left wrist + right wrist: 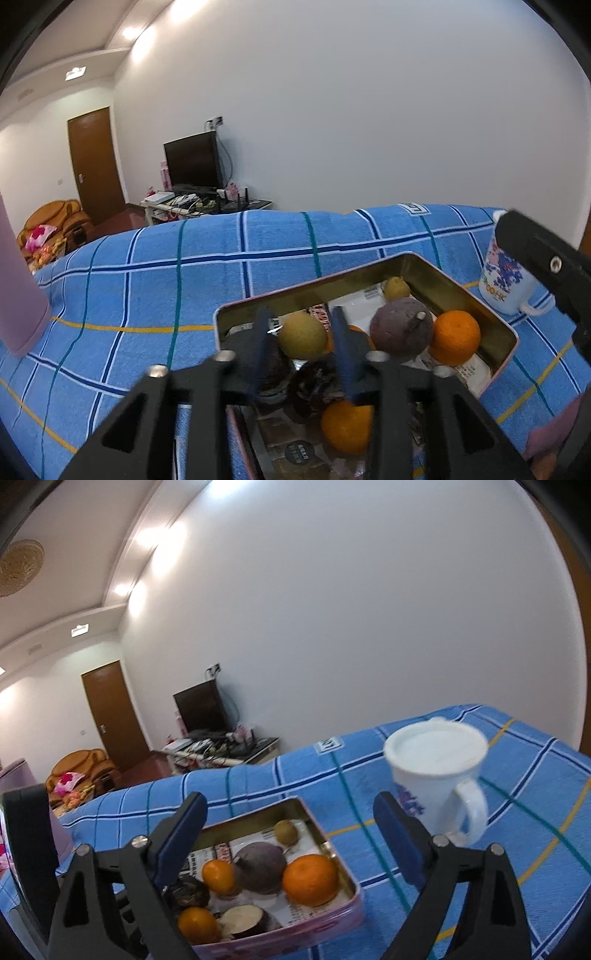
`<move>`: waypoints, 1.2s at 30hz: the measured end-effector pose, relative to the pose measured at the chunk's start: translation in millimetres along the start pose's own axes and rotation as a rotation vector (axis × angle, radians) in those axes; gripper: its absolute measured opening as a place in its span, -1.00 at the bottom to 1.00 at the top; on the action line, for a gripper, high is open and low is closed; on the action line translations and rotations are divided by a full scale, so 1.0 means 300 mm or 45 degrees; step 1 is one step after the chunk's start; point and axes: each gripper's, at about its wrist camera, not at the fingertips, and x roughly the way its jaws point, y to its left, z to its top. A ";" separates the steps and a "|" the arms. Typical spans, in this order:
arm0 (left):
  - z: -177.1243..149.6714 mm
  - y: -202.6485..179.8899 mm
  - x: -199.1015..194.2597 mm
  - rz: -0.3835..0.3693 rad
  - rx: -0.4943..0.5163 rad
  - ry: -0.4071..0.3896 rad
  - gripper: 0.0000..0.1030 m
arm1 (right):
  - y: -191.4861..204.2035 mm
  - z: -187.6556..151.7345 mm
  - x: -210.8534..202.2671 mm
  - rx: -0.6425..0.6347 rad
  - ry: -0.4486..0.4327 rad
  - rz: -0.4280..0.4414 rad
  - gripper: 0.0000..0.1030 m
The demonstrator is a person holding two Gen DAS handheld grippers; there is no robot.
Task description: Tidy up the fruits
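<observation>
An open pink metal tin lined with printed paper sits on the blue checked cloth. In it lie three oranges, one at the right, a round purple fruit, a small kiwi-like fruit and dark pieces. A yellow fruit shows between the blurred blue fingers of my left gripper, which hovers over the tin's near end; the pads stand slightly apart from it. My right gripper is wide open above the tin with nothing between its fingers.
A white mug with blue and red print stands right of the tin, close to the right gripper's right finger. A pinkish container stands at the far left. Beyond the cloth's far edge are a television, a door and an armchair.
</observation>
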 end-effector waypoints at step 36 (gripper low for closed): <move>-0.114 0.113 -0.265 0.181 -0.035 -0.232 0.72 | 0.105 -0.068 -0.240 -0.209 -0.249 -0.113 1.00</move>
